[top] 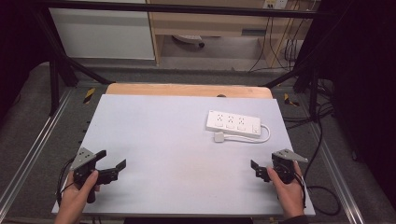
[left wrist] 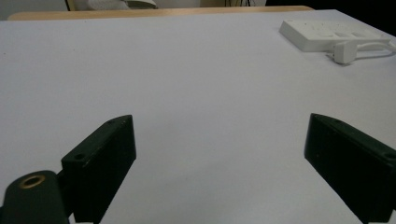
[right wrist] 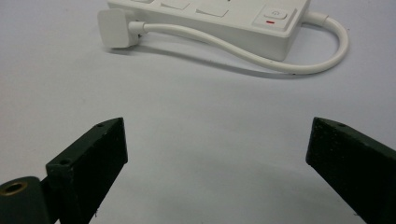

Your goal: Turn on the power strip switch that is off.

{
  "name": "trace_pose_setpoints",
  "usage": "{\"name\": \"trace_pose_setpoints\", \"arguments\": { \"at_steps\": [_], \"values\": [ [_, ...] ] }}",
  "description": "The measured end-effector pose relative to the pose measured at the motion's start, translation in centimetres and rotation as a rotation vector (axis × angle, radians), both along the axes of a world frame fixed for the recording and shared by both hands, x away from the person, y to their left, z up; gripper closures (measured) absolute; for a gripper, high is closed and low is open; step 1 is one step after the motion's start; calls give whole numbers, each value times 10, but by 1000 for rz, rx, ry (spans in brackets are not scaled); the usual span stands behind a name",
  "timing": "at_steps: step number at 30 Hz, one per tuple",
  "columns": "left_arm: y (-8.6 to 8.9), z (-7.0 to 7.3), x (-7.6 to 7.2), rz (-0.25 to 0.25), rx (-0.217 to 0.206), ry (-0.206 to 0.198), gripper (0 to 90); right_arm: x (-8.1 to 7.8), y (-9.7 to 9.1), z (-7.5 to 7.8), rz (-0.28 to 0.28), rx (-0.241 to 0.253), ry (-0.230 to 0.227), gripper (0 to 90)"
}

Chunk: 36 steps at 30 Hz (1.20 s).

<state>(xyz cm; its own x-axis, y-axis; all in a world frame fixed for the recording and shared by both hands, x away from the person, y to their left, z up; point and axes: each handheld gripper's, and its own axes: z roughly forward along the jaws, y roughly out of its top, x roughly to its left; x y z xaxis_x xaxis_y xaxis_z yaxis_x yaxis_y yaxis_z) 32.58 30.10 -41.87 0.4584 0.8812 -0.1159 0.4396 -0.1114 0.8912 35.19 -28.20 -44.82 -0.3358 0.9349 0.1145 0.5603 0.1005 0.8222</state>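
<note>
Power strip (right wrist: 219, 18) lies ahead of the wide-open, empty right hand-held gripper (right wrist: 217, 154).

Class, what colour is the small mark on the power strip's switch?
Red, a short dash on the white switch of the power strip; clearest in the right gripper view.

Pale grey worktop (top: 177, 154), matt and flat, laid over a wooden board (top: 187, 89) that peeks out along the far edge (a light strip in the left gripper view too (left wrist: 140, 12)). Beyond that far edge, grey carpet (top: 196, 74), a white panel (top: 100, 35) at the left and a pale wooden cabinet (top: 210, 23) beside it. Off the far right corner, dark cables (top: 280, 51) hanging to the floor. Across the top, a black frame bar (top: 187, 8). Along the left edge, a metal rail (top: 28, 158). Yellow-and-black tape (top: 88, 94) just off the far left corner.
</note>
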Motion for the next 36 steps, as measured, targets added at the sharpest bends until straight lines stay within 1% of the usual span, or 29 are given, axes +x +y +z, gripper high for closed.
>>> {"name": "trace_pose_setpoints", "arguments": {
  "at_steps": [3, 4, 5, 7, 9, 10, 12, 15, 16, 18, 19, 20, 22, 24, 25, 26, 28, 29, 31, 33, 35, 36],
  "values": [
    [-1, -1, 0, -13, 0, 10, 89, -2, 3, -1, 17, -11, 6, 58],
    [-2, -1, 0, -16, 5, 12, 90, -3, 3, -1, 23, -16, 2, 58],
    [-3, -2, 0, -29, 14, 14, 89, -3, 3, -1, 26, -11, -1, 58],
    [-4, -2, -1, -33, 16, 14, 82, -4, 3, 0, 28, -10, -16, 58],
    [-4, -2, -1, -39, 14, 11, 77, -4, 3, 1, 29, -9, -21, 58],
    [-4, -2, 0, -41, 15, 12, 75, -4, 3, 1, 31, -8, -29, 58],
    [-4, -2, 0, -40, 9, 14, 72, -5, 3, 2, 34, -1, -31, 58],
    [-3, -3, 0, -43, 13, 22, 70, -5, 4, 3, 48, 6, -35, 58],
    [-4, -3, 1, -40, 7, 24, 69, -5, 4, 4, 53, 6, -41, 58],
    [-3, -3, 1, -42, 9, 26, 69, -7, 6, 8, 62, 16, -55, 57],
    [-3, -3, 1, -41, 10, 26, 69, -7, 6, 8, 62, 16, -55, 57],
    [-3, -4, 1, -39, 9, 26, 69, -7, 7, 12, 65, 22, -66, 55],
    [-2, -3, 2, -39, 6, 23, 69, -8, 6, 16, 66, 37, -74, 55],
    [0, -1, 2, -30, 4, -2, 69, -8, 6, 19, 65, 38, -76, 55],
    [1, 0, 3, -21, -4, -8, 70, -8, 6, 22, 65, 35, -82, 55],
    [2, 0, 5, -20, -2, -13, 70, -7, 6, 25, 69, 44, -85, 55],
    [2, 0, 9, -21, 7, -14, 70, -6, 6, 31, 78, 43, -94, 54],
    [2, 0, 11, -24, 3, -17, 70, -3, 6, 36, 87, 46, -97, 53],
    [2, 0, 15, -34, -1, -17, 69, -2, 6, 39, 88, 46, -102, 53],
    [3, -1, 17, -28, -12, -11, 71, 4, 7, 45, 96, 42, -109, 58],
    [5, -3, 17, -24, -11, -4, 71, 5, 7, 48, 97, 47, -109, 61],
    [5, -4, 17, -19, -10, 1, 71, 9, 8, 51, 106, 49, -106, 66]
  ]
}}
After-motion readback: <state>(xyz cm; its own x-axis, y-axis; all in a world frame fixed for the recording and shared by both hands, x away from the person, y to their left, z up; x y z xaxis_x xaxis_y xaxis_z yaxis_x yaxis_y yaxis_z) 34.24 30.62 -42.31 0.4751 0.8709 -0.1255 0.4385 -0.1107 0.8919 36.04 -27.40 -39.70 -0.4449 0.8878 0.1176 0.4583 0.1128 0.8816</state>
